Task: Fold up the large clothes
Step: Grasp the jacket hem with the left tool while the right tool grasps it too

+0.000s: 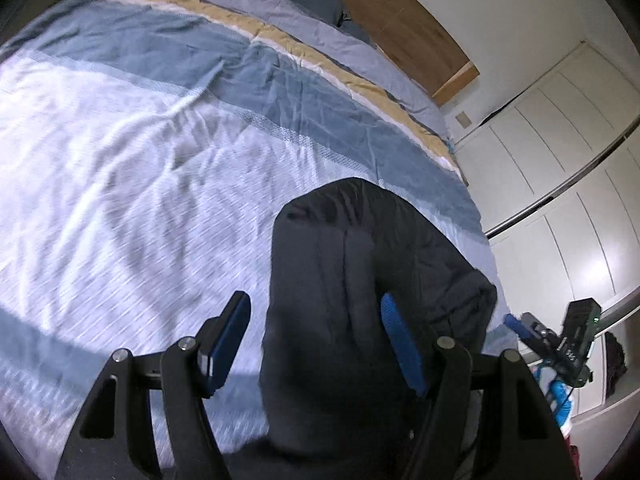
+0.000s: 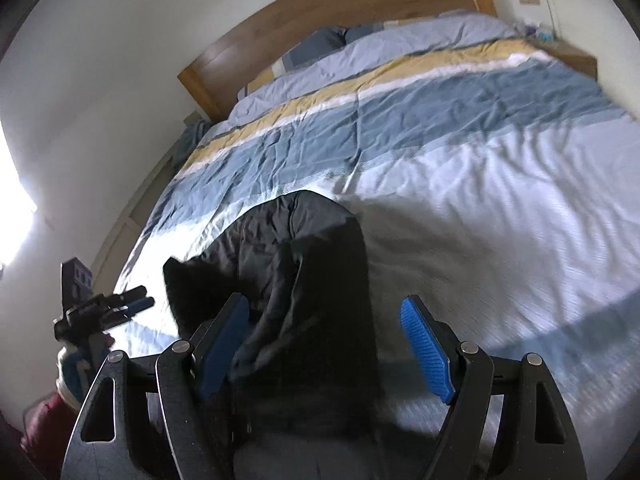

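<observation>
A dark, black garment (image 1: 352,280) lies bunched on the striped bedspread near the bed's front edge. It also shows in the right wrist view (image 2: 316,288). My left gripper (image 1: 316,344) is open, its blue pads wide apart, with the garment lying between and under them. My right gripper (image 2: 328,344) is open too, jaws wide apart over the same garment from the other side. The right gripper shows in the left wrist view (image 1: 536,332) at the right edge, and the left gripper shows in the right wrist view (image 2: 120,304) at the left.
The bed has a blue, white and yellow striped cover (image 1: 160,128) and a wooden headboard (image 2: 320,12) with pillows (image 2: 320,44) at the far end. White wardrobe doors (image 1: 560,152) stand beside the bed. A bright window (image 2: 16,196) is on the other side.
</observation>
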### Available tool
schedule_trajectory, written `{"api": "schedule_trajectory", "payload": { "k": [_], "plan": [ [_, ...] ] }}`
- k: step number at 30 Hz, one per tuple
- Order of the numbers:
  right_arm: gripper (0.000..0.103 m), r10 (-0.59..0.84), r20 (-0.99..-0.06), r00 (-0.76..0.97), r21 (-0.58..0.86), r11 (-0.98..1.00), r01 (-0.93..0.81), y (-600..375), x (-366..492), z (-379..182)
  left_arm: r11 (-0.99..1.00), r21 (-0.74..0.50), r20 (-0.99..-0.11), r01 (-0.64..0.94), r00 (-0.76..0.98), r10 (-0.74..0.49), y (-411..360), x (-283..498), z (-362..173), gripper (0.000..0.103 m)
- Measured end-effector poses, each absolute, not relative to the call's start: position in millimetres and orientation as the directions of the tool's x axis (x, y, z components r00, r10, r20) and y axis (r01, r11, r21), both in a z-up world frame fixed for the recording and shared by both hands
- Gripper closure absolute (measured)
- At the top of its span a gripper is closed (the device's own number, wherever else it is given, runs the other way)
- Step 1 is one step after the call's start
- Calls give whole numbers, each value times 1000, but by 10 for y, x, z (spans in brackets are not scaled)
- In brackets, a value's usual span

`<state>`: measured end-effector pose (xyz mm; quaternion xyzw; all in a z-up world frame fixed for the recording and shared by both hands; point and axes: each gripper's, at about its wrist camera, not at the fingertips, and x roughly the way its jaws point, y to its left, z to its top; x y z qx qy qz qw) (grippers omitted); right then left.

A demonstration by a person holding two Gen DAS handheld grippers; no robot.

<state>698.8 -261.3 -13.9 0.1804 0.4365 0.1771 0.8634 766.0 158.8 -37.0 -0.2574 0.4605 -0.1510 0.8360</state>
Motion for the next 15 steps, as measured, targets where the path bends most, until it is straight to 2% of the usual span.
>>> {"api": "schedule_trajectory", "payload": {
  "k": [8,11,13,14,15],
  "plan": [
    [26,530,-700,480,537,833,-136,-2363,7679,-732,805,-593,-704,8,480,-523,1394,8240,-869,37],
    [39,536,-714,450,537,832,-139,-2257,7852,-913,792,-610,-710,-26,463,-531,1323,8404,-1028,37],
    [55,537,-729,425,536,834,-133,-2201,7933,-1022,801,-597,-728,-44,450,-517,1267,8489,-1106,38],
    [59,533,-736,417,533,837,-128,-2188,7964,-1052,812,-581,-740,-51,449,-501,1244,8511,-1126,44],
    [68,531,-743,408,531,838,-125,-2173,7973,-1082,830,-556,-757,-49,442,-481,1199,8527,-1136,52]
  ]
}}
